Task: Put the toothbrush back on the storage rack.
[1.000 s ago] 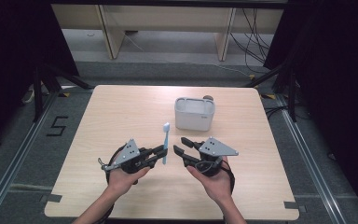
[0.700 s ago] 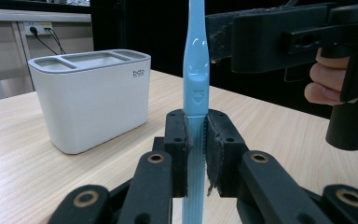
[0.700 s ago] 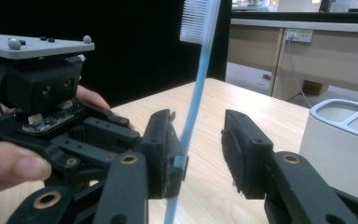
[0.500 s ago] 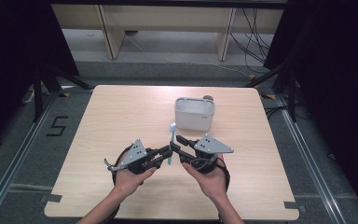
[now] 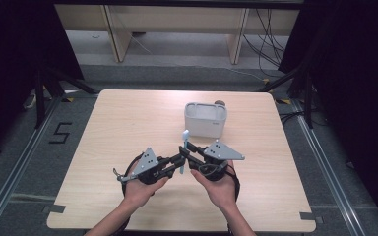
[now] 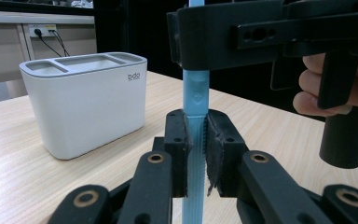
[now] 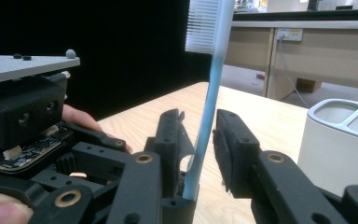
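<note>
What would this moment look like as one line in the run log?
left gripper: shut on toothbrush | right gripper: jaws just closing around it, not yet gripping | holder: beyond

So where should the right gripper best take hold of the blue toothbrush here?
On the bare handle between the left gripper, already clamped low on it, and the bristle head. The toothbrush stands upright, so coming level from the side fits. The right gripper straddles that stretch, its jaws have just been closing, one side not yet touching.

Toothbrush [image 6: 196, 93]: smooth pale-blue plastic, ribbed grip lower down, white bristles. Holder [image 6: 86, 100]: matt white plastic. Table [image 5: 128, 123]: light wood-grain finish, smooth. Left gripper [image 6: 196, 140], right gripper [image 7: 200, 140]: matt black plastic w/ rough pads.
</note>
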`<act>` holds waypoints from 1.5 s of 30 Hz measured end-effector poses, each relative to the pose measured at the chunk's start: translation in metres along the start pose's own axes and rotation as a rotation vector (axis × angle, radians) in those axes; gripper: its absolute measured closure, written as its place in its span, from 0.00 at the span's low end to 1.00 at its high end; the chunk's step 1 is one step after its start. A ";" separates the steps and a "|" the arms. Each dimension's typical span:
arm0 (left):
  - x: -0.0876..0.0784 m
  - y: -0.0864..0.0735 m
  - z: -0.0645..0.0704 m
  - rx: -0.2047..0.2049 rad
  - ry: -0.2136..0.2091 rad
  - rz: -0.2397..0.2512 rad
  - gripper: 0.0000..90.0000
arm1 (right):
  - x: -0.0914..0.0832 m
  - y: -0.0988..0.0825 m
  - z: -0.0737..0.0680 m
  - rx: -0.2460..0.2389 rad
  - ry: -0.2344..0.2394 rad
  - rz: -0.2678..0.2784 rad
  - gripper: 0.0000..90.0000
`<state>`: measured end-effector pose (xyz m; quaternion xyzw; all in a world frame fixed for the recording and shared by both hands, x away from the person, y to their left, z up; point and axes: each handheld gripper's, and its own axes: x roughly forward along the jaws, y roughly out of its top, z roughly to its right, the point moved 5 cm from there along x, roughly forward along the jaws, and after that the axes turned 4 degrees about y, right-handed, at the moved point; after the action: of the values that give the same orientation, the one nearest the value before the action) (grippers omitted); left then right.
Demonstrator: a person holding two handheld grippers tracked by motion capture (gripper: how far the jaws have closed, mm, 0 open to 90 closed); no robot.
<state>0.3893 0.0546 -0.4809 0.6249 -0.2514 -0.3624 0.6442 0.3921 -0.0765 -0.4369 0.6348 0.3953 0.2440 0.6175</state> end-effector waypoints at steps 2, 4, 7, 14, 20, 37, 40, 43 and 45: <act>0.001 0.000 0.000 -0.004 0.003 0.003 0.88 | 0.000 0.000 0.001 0.002 -0.013 0.008 0.84; 0.001 0.000 0.001 -0.010 0.005 0.003 0.88 | -0.001 0.000 0.000 0.021 -0.010 0.005 0.87; 0.002 0.000 0.002 -0.015 0.004 0.001 0.88 | -0.002 0.001 0.001 0.012 -0.009 0.012 0.92; 0.005 0.000 0.004 -0.025 0.000 0.000 0.87 | -0.003 0.002 0.000 0.019 -0.015 0.011 0.96; 0.004 0.001 0.004 0.006 0.012 -0.011 0.74 | -0.004 0.003 0.003 0.009 -0.019 0.014 0.96; -0.045 -0.011 -0.024 0.061 0.163 -0.071 0.43 | -0.013 0.009 0.013 0.009 -0.058 0.032 0.96; -0.056 -0.017 -0.029 0.024 0.194 -0.070 0.40 | -0.015 0.011 0.015 0.015 -0.074 0.042 0.96; -0.067 -0.026 -0.034 -0.007 0.236 -0.062 0.39 | -0.017 0.013 0.018 0.016 -0.077 0.042 0.96; -0.072 -0.032 -0.037 -0.016 0.260 -0.058 0.39 | -0.018 0.014 0.022 -0.005 -0.102 0.049 0.96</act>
<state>0.3695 0.1354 -0.5070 0.6684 -0.1450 -0.2988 0.6655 0.4018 -0.1031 -0.4226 0.6542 0.3472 0.2274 0.6323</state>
